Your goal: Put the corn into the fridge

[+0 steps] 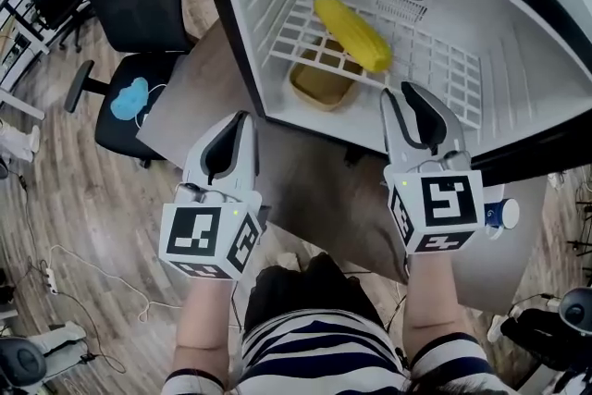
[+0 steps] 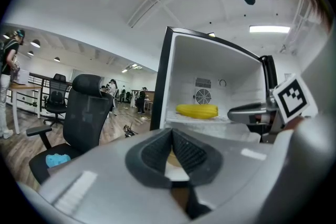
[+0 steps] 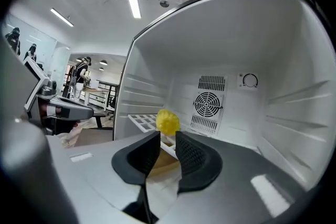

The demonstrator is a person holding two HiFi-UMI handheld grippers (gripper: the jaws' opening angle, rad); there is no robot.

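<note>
The yellow corn (image 1: 351,34) lies on the white wire shelf (image 1: 444,69) inside the open fridge, at an angle toward the back fan. My right gripper (image 1: 407,92) is at the shelf's front edge, just short of the corn (image 3: 168,121). Its jaws stand a little apart with nothing between them (image 3: 168,136). My left gripper (image 1: 239,120) hangs outside the fridge, left of its black frame, with its pads touching and empty (image 2: 171,132). From the left gripper view the corn (image 2: 197,110) shows side-on, with the right gripper (image 2: 247,112) beside it.
A yellow-tan container (image 1: 322,86) sits under the wire shelf. The fridge stands on a grey-brown table (image 1: 305,190). A black office chair (image 1: 139,5) with a blue object (image 1: 129,99) on its seat is to the left. People stand far off in the room.
</note>
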